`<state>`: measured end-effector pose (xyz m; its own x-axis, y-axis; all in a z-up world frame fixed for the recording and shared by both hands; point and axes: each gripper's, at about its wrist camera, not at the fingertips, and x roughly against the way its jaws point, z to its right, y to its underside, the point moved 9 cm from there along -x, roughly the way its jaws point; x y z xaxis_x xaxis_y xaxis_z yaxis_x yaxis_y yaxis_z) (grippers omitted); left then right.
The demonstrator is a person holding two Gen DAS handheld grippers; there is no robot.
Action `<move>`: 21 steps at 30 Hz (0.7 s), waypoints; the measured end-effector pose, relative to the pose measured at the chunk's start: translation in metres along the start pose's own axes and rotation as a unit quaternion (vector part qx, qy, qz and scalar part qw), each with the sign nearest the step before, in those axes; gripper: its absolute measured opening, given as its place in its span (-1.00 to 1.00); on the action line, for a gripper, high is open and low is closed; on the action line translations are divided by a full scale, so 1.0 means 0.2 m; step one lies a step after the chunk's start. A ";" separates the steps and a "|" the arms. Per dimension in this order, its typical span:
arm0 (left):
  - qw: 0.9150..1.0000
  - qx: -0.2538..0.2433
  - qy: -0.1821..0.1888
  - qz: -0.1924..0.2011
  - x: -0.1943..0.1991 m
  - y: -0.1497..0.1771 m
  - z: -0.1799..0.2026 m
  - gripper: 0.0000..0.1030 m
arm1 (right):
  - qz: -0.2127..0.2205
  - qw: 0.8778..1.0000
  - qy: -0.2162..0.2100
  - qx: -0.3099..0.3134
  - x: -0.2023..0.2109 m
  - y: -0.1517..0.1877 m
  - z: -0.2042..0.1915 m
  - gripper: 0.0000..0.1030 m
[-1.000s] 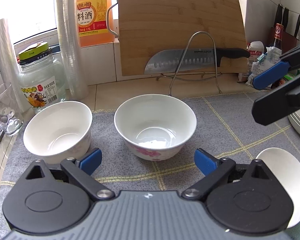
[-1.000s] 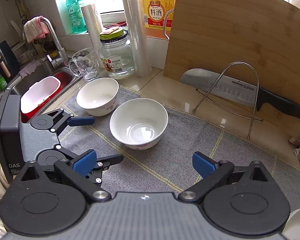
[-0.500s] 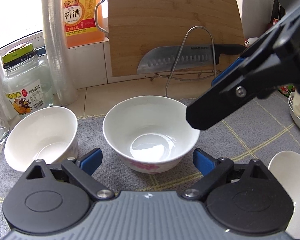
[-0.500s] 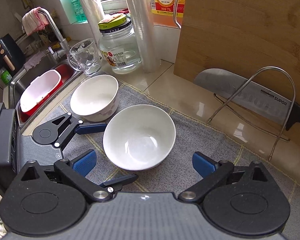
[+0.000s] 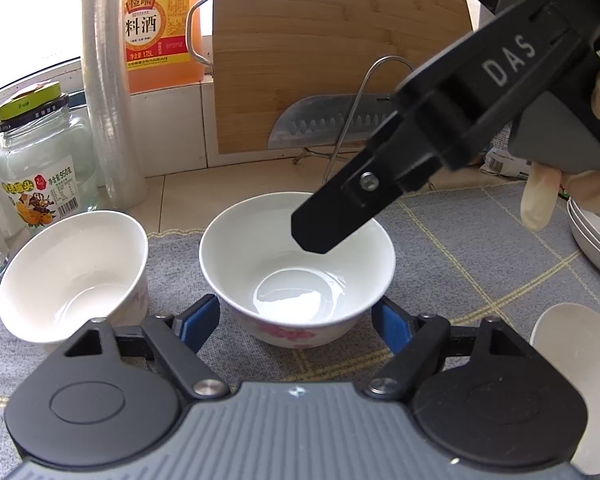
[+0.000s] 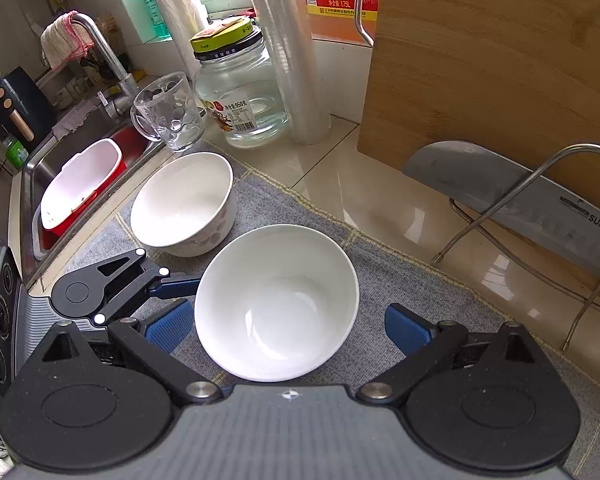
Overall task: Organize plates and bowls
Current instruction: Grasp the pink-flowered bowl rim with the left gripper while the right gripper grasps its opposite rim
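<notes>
1. We see a white ceramic bowl with a pink flower print on its side [image 5: 298, 272] standing upright on a grey cloth mat with thin yellow check lines [image 5: 460, 248], in the middle of both wrist views.
2. Our left gripper [image 5: 296, 322] sits low at the near side of this bowl, one blue pad on each side of it. Its jaws have just been closing with the bowl between them; the pads look very near the bowl's wall, but we cannot tell for sure whether they press on it, so we call the jaws unclenched for now.
3. Our right gripper [image 6: 290, 330] hangs above the same bowl with its jaws spread wide, and the bowl lies between its blue pads without touching them. In the left wrist view one black finger of it reaches over the bowl's rim, and a pale gloved hand [image 5: 572, 184] holds the tool.
4. A second white bowl of the same kind [image 5: 74, 276] stands on the mat just beside the first, on the sink side, slightly tilted.
5. At the right edge of the left view lie a stack of white plates [image 5: 592, 236] and another white dish [image 5: 576, 384], only partly seen.
6. Behind the mat, a bamboo cutting board [image 6: 500, 60] leans on the wall, with a steel cleaver [image 6: 512, 196] in a wire stand in front of it.
7. A clear glass jar with a green lid [image 6: 238, 92] and a dimpled glass mug [image 6: 168, 112] stand near the sink.
</notes>
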<state>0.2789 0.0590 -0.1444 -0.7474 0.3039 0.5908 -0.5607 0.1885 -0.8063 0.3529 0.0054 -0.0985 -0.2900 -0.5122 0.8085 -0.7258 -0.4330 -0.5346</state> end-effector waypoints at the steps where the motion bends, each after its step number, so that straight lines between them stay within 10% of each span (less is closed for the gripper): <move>1: 1.000 0.001 0.001 0.000 0.00 0.00 0.00 0.60 | 0.000 1.000 -0.002 0.000 -0.01 -0.01 0.00 1.00; 21: 1.000 -0.011 -0.001 0.001 -0.01 -0.01 0.00 0.60 | -0.019 1.000 -0.023 -0.008 -0.18 -0.08 0.05 0.59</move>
<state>0.2807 0.0583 -0.1440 -0.7491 0.3027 0.5893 -0.5512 0.2086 -0.8079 0.3818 0.0231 -0.1204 -0.2333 -0.5295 0.8156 -0.7455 -0.4411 -0.4997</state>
